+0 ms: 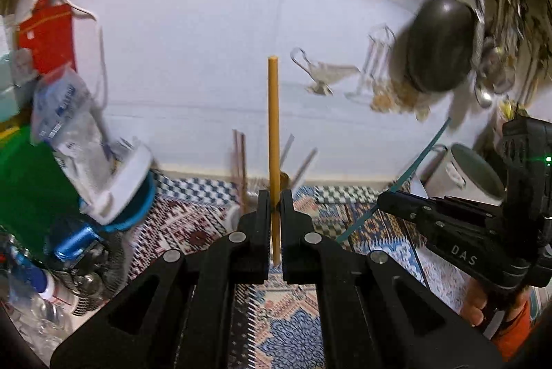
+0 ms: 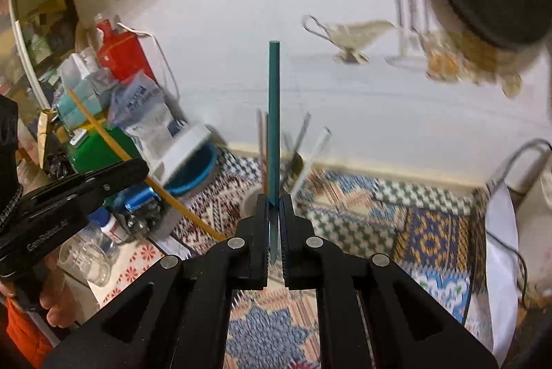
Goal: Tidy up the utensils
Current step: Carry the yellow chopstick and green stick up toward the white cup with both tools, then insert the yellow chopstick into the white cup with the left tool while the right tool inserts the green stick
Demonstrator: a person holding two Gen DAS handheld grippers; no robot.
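Note:
My left gripper (image 1: pixel 275 207) is shut on a yellow straw (image 1: pixel 273 127), which stands straight up between the fingers. My right gripper (image 2: pixel 275 207) is shut on a teal straw (image 2: pixel 274 113), also upright in its own view. In the left wrist view the right gripper (image 1: pixel 381 196) sits at the right with the teal straw (image 1: pixel 419 158) slanting through it. The left gripper (image 2: pixel 146 167) shows at the left of the right wrist view, with the yellow straw (image 2: pixel 103 131) slanting across it. Behind both, a pale cup (image 2: pixel 250 201) holds several more straws (image 2: pixel 303 148), blurred.
A patterned cloth (image 2: pixel 362 224) covers the surface below. Clutter fills the left: a green box (image 1: pixel 27 193), a red pouch (image 1: pixel 48 38), a blue-rimmed container (image 1: pixel 134 207) and a glass jar (image 2: pixel 88 257). A dark pan (image 1: pixel 438 45) and utensils hang at right. A white mug (image 1: pixel 462 172) stands right.

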